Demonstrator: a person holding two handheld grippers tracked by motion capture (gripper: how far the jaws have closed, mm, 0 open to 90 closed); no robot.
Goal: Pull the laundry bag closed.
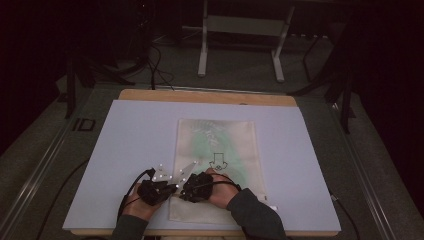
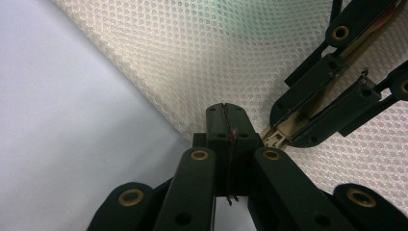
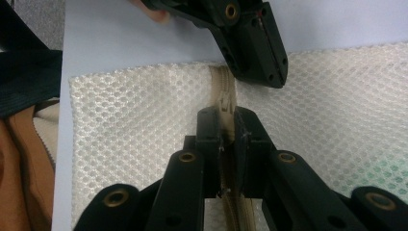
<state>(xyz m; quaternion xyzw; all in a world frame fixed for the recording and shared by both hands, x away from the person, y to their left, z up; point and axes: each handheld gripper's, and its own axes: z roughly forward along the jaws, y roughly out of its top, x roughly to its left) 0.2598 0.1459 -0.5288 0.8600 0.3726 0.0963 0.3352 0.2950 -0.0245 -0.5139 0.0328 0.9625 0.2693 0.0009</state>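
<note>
A white mesh bag [image 1: 216, 165] lies flat on the pale blue board [image 1: 125, 150] that covers the table, its near end towards the person, a green item showing faintly through the netting. A beige zipper [image 3: 222, 91] runs in from the bag's edge.

Left gripper [image 2: 226, 120]: jaws fully closed at the edge of the mesh beside the zipper's end. The left gripper view shows the pads meeting with a thin sliver between them. It appears to pinch the bag's edge, though how much fabric is caught cannot be told.

Right gripper [image 3: 226, 126]: jaws drawn in on the zipper, one to each side of the tape, with the slider just ahead of the tips. Whether the pads clamp the pull tab or only the tape cannot be told.

In the high view both hands sit close together at the bag's near left corner, the grippers almost touching.

Risks from here:
- If the right grip is on tape rather than the tab, a pull would drag the whole bag and not run the slider.
- The left hold looks shallow. Mesh could slip free, so the bag bunches or slides across the smooth board.
- Loose netting near the slider could snag in the teeth.
- The grippers are crowded, so a collision between them is likely on the first move.
</note>
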